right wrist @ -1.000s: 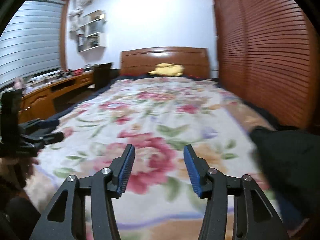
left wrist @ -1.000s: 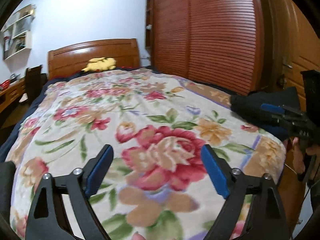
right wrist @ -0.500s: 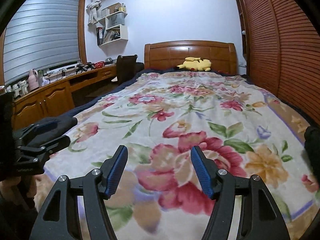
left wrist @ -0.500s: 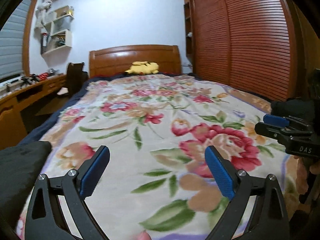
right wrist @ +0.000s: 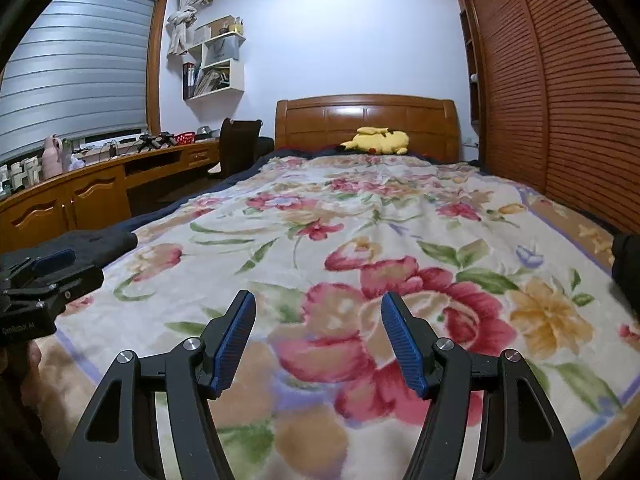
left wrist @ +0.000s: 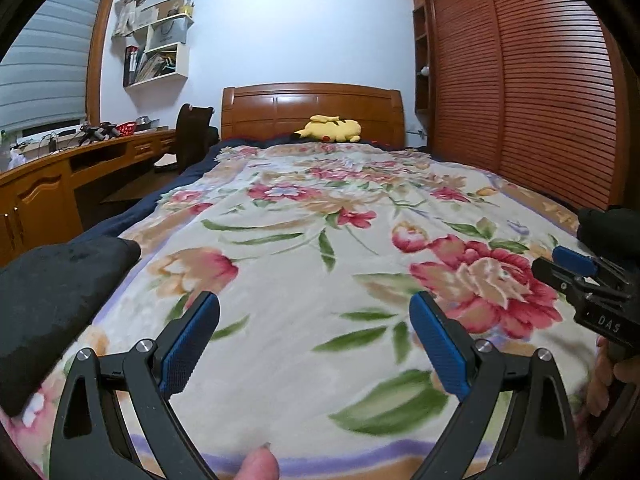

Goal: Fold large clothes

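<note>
A black garment (left wrist: pixel 52 296) lies bunched at the bed's near left corner; it also shows in the right wrist view (right wrist: pixel 100 242). Another dark garment (left wrist: pixel 608 226) lies at the bed's right edge, seen in the right wrist view (right wrist: pixel 628 268) too. My left gripper (left wrist: pixel 314 320) is open and empty above the floral blanket (left wrist: pixel 320 240). My right gripper (right wrist: pixel 318 322) is open and empty above the blanket's big red rose. Each gripper appears at the other view's edge: the right one (left wrist: pixel 580 276), the left one (right wrist: pixel 48 276).
A yellow plush toy (left wrist: pixel 330 128) lies by the wooden headboard (left wrist: pixel 312 108). A louvred wardrobe (left wrist: pixel 540 100) runs along the bed's right side. A wooden desk (right wrist: pixel 92 188) and a dark chair (right wrist: pixel 240 148) stand to the left, under wall shelves (right wrist: pixel 216 60).
Both views have swung left and tilted up to face the headboard. The black garment at the near left has come into the left view. Both grippers stay open.
</note>
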Action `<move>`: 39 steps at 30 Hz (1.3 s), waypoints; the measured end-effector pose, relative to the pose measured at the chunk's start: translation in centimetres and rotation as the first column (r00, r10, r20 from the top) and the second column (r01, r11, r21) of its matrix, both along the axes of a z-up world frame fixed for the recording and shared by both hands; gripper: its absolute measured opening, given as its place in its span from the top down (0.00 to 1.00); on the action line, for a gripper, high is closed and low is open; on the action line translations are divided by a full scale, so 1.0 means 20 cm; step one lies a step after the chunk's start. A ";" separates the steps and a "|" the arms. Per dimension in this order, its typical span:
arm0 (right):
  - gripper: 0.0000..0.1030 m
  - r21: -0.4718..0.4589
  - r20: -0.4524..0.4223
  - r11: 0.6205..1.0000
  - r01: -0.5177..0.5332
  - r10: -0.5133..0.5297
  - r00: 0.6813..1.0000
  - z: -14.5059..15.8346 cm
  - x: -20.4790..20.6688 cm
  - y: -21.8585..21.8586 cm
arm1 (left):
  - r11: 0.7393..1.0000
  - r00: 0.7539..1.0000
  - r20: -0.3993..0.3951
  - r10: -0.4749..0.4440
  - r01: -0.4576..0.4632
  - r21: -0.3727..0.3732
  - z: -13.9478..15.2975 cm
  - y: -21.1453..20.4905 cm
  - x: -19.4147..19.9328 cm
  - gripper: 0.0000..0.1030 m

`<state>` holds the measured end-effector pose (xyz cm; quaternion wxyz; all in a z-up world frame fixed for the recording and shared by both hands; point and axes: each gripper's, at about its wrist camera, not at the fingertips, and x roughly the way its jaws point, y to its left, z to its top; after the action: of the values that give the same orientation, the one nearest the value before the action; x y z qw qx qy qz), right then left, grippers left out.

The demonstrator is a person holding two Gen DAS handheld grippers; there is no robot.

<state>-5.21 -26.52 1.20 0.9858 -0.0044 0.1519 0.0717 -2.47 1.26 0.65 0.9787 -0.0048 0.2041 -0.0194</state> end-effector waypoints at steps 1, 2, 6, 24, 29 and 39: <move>0.35 0.004 0.000 1.000 0.001 -0.001 1.000 0.00 0.00 0.00 | 1.000 1.000 -0.001 0.005 -0.005 0.006 -0.01 0.00 0.00 0.07; 0.35 0.008 0.001 1.000 0.000 0.000 1.000 0.00 0.00 -0.01 | 1.000 1.000 -0.003 0.005 -0.005 0.009 -0.01 0.01 0.00 0.07; 0.35 0.015 0.010 1.000 0.005 -0.005 1.000 -0.01 0.01 -0.02 | 1.000 1.000 -0.006 -0.006 0.006 0.016 -0.03 0.01 0.00 0.07; 0.35 0.012 0.023 1.000 0.009 -0.010 1.000 -0.04 0.03 0.00 | 1.000 1.000 0.007 -0.006 0.006 -0.002 -0.02 0.03 -0.01 0.07; 0.35 0.016 0.022 1.000 0.009 -0.010 1.000 -0.04 0.03 0.00 | 1.000 1.000 0.011 -0.005 0.005 0.001 -0.02 0.03 -0.02 0.07; 0.34 0.021 0.025 1.000 0.008 -0.009 1.000 -0.04 0.03 -0.01 | 1.000 1.000 0.011 -0.010 0.010 0.001 -0.02 0.02 -0.02 0.07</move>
<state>-4.52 -26.71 0.32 0.9879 0.0059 0.1389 0.0690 -2.82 1.64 0.29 0.9797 -0.0031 0.1989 -0.0244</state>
